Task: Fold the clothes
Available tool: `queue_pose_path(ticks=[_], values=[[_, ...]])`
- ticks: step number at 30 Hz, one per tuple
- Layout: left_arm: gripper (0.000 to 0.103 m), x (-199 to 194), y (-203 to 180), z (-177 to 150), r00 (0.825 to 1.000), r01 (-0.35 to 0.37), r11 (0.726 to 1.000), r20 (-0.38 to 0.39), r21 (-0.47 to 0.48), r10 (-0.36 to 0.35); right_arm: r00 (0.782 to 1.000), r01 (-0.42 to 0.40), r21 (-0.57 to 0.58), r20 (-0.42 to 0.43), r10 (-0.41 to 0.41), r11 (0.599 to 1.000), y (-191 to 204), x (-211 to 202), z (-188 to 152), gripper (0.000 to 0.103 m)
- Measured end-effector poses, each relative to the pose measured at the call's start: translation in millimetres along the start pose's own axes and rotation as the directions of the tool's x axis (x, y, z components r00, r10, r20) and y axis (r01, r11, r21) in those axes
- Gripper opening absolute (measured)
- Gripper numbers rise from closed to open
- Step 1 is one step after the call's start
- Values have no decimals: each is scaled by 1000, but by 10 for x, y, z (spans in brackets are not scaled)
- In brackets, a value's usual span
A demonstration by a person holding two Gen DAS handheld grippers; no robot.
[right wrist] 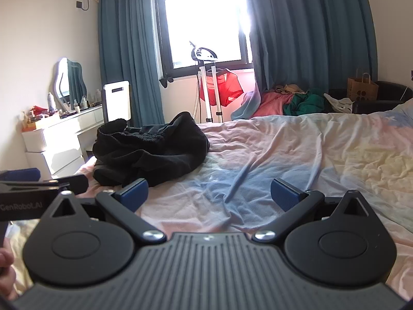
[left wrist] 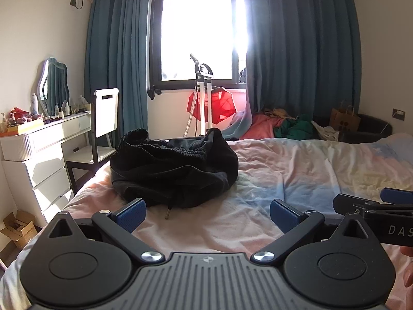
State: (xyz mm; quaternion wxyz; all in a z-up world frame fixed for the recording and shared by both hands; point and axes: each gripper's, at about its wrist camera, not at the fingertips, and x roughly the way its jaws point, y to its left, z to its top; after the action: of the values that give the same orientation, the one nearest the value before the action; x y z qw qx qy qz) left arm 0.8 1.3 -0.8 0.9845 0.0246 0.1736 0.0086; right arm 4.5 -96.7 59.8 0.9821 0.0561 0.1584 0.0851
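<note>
A crumpled black garment (left wrist: 173,165) lies in a heap on the bed's pastel sheet (left wrist: 296,175), near the left edge; a drawstring end sticks out toward me. It also shows in the right wrist view (right wrist: 149,152), left of centre. My left gripper (left wrist: 207,215) is open and empty, just in front of the heap, jaws wide apart. My right gripper (right wrist: 209,193) is open and empty over bare sheet (right wrist: 322,160), to the right of the garment. Each gripper's body shows at the edge of the other's view.
A white dresser (left wrist: 38,152) with bottles and a mirror, and a chair (left wrist: 100,134), stand left of the bed. A garment steamer stand (left wrist: 204,95) stands by the window. A pile of coloured clothes (left wrist: 278,124) and a paper bag (left wrist: 344,118) lie beyond the bed.
</note>
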Motion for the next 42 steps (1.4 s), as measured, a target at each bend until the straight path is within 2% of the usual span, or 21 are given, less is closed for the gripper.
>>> queue_pose_path(ticks=[8,16,30,38,42], values=[[103,48,52,-23,1000,-11,998,-12,-59,10,1000,-1,-6,15,2,1000,-5,-94,31,103],[103,213,-17,-47,999,-23,999,-41,-43,22,1000,6,-10,-12,-6,1000,4,5,-28,103],[103,355,12,-97,997,-36,999,-67,-38,33,1000,6,5,-6,-6,1000,-25,-26,-7,103],[103,452,109,-100,996,-29,997,-85,-65,23,1000,17,16,-12,-16,1000,-46,-43,-6,103],[103,666,217,-18,994,-54,996,-97,-67,48,999,24,29,-24,-23,999,-71,-44,-13,103]])
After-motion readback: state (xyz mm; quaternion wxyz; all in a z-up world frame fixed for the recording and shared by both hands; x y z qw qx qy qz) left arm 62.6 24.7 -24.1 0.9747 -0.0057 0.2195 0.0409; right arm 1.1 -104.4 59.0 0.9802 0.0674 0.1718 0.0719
